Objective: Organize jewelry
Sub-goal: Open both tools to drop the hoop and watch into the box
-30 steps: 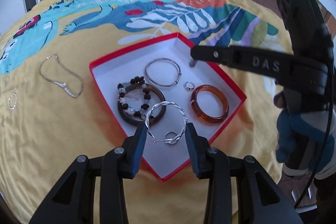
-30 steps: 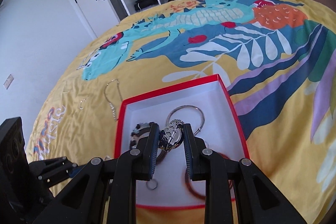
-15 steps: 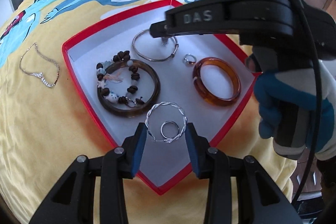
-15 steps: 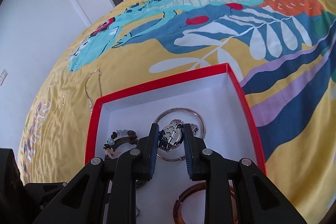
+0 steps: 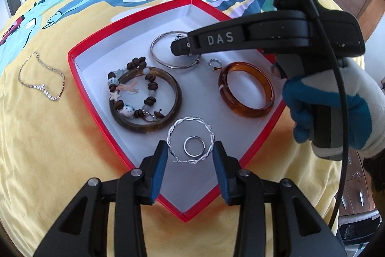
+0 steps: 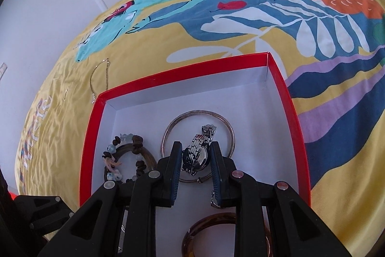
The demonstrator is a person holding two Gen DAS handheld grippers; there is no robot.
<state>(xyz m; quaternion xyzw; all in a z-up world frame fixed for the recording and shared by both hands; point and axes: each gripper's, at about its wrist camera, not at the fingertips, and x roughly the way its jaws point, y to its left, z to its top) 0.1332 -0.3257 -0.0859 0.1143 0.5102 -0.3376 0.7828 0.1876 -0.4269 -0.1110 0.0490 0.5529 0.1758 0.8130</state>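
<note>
A red box [image 5: 93, 78] with a white inside lies on the bedspread and holds jewelry. My right gripper [image 6: 196, 155] is shut on a silver watch [image 6: 197, 153], low over a thin silver bangle [image 6: 226, 124] in the box [image 6: 288, 107]. In the left wrist view the right gripper [image 5: 180, 47] reaches in from the right over that bangle [image 5: 158, 57]. My left gripper [image 5: 190, 153] is open over the box's near corner, its fingers on either side of a twisted silver hoop [image 5: 209, 131] with a small ring [image 5: 193, 146] inside it.
The box also holds a brown bangle [image 5: 173, 98] with a bead bracelet [image 5: 151, 86], an amber bangle [image 5: 245, 88] and a small ring [image 5: 213, 63]. A gold chain [image 5: 41, 86] lies on the yellow bedspread to the left, also in the right wrist view [image 6: 96, 78]. A wardrobe stands beyond the bed.
My right gripper has come down into the box with the watch, to just over the thin silver bangle. My left gripper has moved slightly closer over the box and stays open.
</note>
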